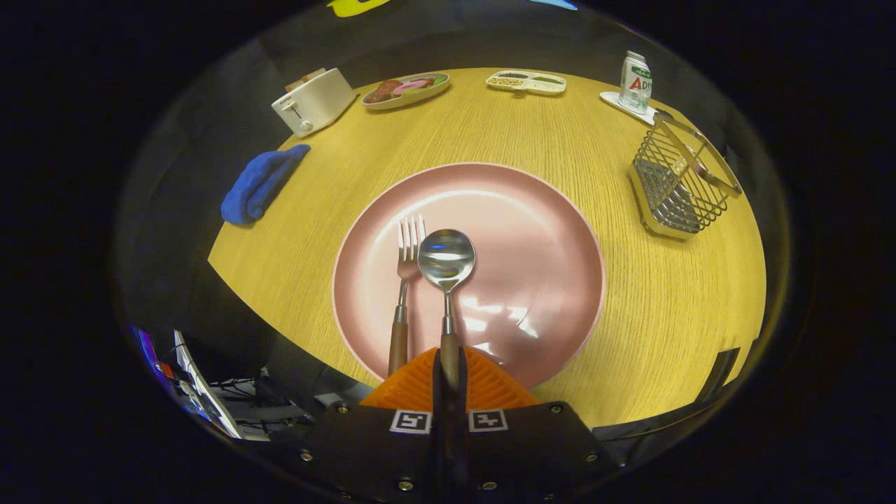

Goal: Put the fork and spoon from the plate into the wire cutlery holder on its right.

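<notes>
A pink plate (532,231) lies on the wooden table just ahead of my fingers. On it lie a fork (407,266) and, to its right, a spoon (446,262), both steel with wooden handles, heads pointing away from me. My gripper (449,378) is shut on the spoon's wooden handle, which runs between the two fingertips. The fork's handle passes just left of the fingers, untouched. The wire cutlery holder (677,183) stands to the right of the plate, beyond its rim, tilted in this view, with nothing seen inside.
A blue cloth (260,183) lies left of the plate. At the table's far side stand a white toaster (313,102), a dish of food (405,90), a divided tray (526,82) and a drink carton (635,83) on a small tray.
</notes>
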